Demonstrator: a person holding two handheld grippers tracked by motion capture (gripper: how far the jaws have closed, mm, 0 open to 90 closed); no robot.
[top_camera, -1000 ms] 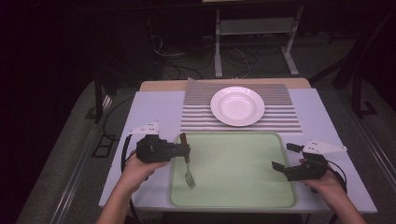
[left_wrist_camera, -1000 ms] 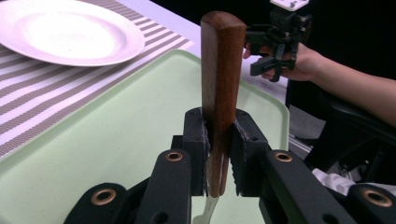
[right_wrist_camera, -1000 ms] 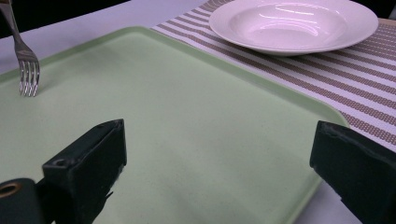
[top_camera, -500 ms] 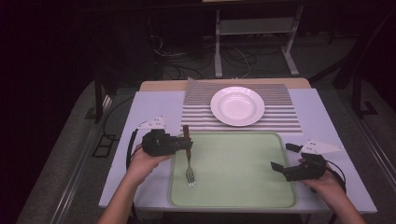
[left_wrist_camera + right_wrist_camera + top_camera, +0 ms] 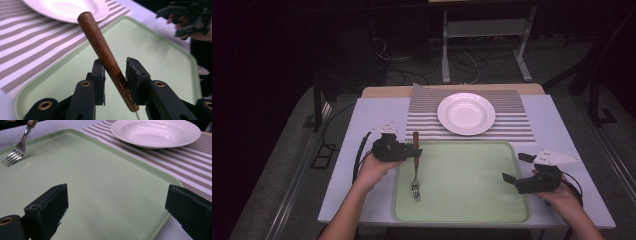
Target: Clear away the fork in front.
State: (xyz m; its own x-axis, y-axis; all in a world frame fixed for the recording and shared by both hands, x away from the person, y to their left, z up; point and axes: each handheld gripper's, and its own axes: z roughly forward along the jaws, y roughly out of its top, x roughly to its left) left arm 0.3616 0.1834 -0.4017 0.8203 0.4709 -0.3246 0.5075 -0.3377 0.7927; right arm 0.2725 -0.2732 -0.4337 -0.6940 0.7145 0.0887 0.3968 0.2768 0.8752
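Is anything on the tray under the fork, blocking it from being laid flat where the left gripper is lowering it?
Nothing visible does. The green tray is bare beneath the fork, whose tines already touch it; the left gripper jaws have just been opening around its wooden handle.

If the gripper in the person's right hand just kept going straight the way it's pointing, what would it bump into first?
Probably nothing soon. The right gripper, jaws wide open, points across the bare green tray. The fork lies off to one side, the white plate to the other, beyond the tray's rim. Depth is hard to judge.
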